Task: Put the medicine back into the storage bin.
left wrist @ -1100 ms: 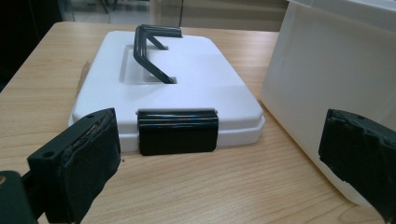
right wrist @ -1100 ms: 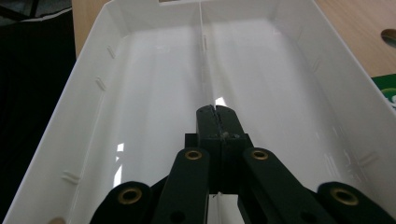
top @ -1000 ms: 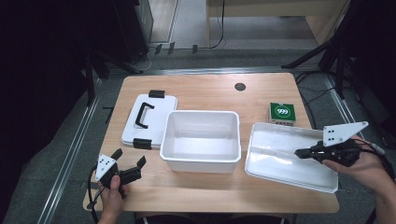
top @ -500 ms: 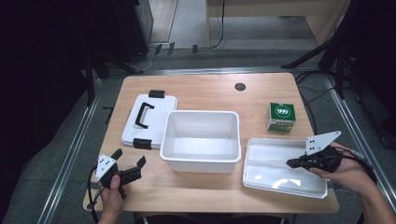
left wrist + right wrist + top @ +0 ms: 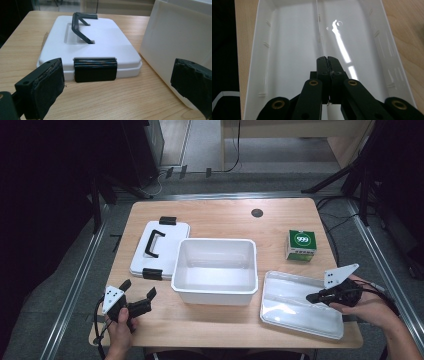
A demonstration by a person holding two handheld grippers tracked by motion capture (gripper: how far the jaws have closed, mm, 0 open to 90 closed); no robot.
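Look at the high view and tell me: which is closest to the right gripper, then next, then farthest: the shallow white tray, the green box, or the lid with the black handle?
From the right gripper:
1. The shallow white tray, right under its shut jaws, at the table's front right.
2. The green box, behind it, nearer the far edge.
3. The lid with the black handle, way across on the left, past the big white bin.

Glossy white plastic tray (image 5: 294,45) (glare streaks), matt wooden table (image 5: 225,220), smooth plastic bin (image 5: 215,292)

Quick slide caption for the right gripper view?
Right gripper, fingers shut on the divider of the white tray.
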